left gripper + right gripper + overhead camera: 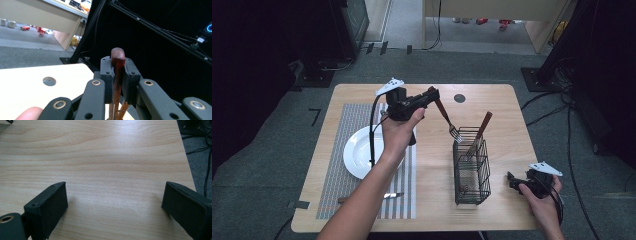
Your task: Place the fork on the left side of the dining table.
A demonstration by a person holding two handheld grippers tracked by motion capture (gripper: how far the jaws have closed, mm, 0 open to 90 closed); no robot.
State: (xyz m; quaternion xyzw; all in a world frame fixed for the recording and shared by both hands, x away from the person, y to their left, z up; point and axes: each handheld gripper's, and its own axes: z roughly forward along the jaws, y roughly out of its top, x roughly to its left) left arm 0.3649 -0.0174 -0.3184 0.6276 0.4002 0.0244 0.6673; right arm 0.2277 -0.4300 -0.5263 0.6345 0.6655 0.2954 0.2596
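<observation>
white round plate sits on the grey striped placemat at our left, a knife lying below it on the mat. left gripper is raised over mid-table, jaws clamped on the wooden handle of a metal fork; we hold it by the handle end so the tines hang down, just beside the black wire cutlery basket, probably to lift it clear of the rim. a second wooden-handled utensil leans in the basket. right gripper rests on the wooden table, jaws wide apart, empty.
</observation>
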